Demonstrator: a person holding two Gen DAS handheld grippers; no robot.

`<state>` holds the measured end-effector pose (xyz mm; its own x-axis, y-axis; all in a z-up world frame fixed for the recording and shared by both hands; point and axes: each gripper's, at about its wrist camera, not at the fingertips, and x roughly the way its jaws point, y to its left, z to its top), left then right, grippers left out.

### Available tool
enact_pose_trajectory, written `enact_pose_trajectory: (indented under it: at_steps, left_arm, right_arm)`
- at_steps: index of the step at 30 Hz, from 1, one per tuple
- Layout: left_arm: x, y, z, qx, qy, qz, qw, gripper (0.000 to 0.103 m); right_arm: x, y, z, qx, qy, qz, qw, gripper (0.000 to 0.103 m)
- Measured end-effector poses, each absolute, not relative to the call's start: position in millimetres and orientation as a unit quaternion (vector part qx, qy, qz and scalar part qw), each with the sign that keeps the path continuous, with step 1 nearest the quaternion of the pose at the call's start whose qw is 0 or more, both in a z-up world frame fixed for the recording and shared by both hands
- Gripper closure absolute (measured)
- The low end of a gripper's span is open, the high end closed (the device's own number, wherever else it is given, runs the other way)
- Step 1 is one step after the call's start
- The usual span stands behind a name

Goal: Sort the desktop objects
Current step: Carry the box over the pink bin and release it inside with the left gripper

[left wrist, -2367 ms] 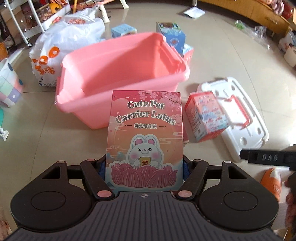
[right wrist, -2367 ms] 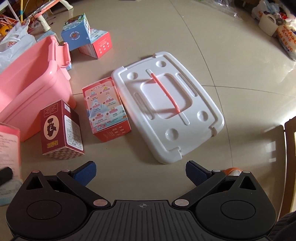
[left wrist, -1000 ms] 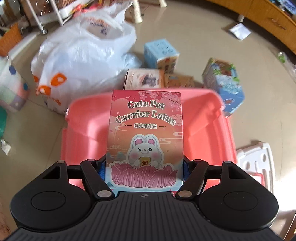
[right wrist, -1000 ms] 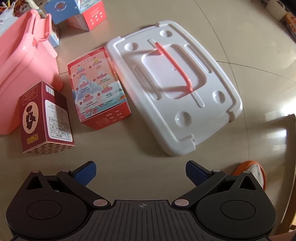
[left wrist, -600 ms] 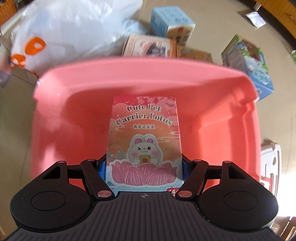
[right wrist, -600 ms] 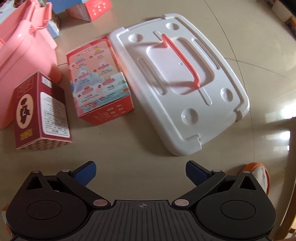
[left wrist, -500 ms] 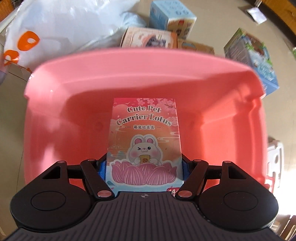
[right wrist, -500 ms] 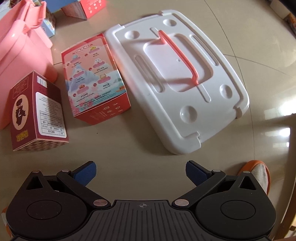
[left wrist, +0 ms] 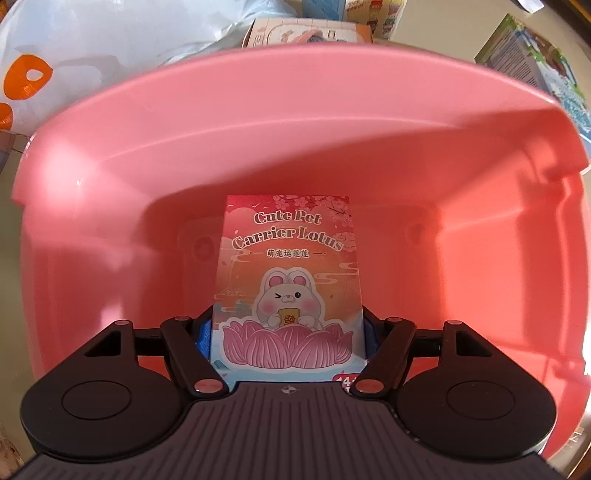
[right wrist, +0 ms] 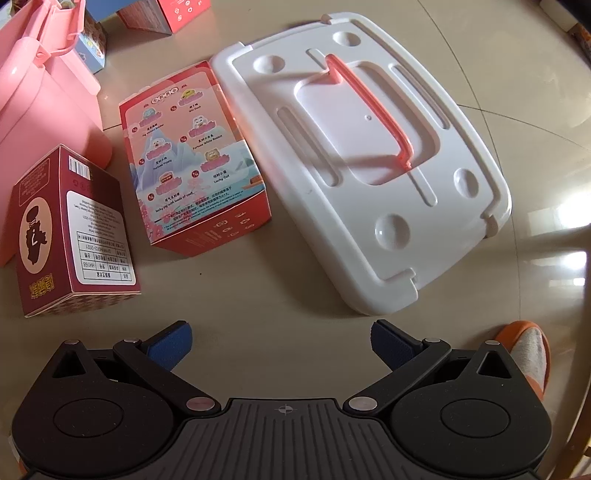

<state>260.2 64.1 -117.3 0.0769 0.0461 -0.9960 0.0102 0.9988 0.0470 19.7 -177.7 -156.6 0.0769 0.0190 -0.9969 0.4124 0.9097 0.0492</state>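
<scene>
My left gripper (left wrist: 288, 332) is shut on a pink "Cute Pet Carrier Lotus" box (left wrist: 288, 273) and holds it upright, low inside the pink plastic bin (left wrist: 498, 229), near the bin's floor. My right gripper (right wrist: 282, 341) is open and empty above the floor. Ahead of it a red-and-blue character box (right wrist: 192, 155) lies flat, and a dark red box (right wrist: 70, 236) lies to its left. The bin's outer wall (right wrist: 40, 99) shows at the upper left of the right wrist view.
A white bin lid (right wrist: 369, 155) with a pink handle lies on the floor to the right of the boxes. More boxes (right wrist: 162, 11) lie at the far left. A white plastic bag (left wrist: 92, 48) and several boxes (left wrist: 535, 70) lie behind the bin. A slippered foot (right wrist: 528, 354) is at right.
My left gripper has carried the pink box over the bin's rim and down into the bin. My right gripper has moved closer to the boxes on the floor and stays open.
</scene>
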Motion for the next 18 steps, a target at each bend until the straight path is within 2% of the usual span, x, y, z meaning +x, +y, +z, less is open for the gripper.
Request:
enact_pose_trajectory:
  at_steps: [11, 14, 18]
  left_arm:
    - [244.3, 65.1, -123.6, 0.022, 0.694, 0.018, 0.720, 0.031]
    - [242.0, 65.7, -121.8, 0.028, 0.692, 0.022, 0.721, 0.026]
    - [233.9, 65.2, -110.6, 0.031, 0.691, 0.022, 0.722, 0.026]
  right_arm:
    - [20.6, -177.9, -156.7, 0.163, 0.668, -0.137, 0.713, 0.000]
    - [20.3, -176.9, -155.9, 0.160, 0.668, -0.136, 0.714, 0.000]
    - [20.4, -176.4, -152.1, 0.160, 0.666, -0.135, 0.716, 0.000]
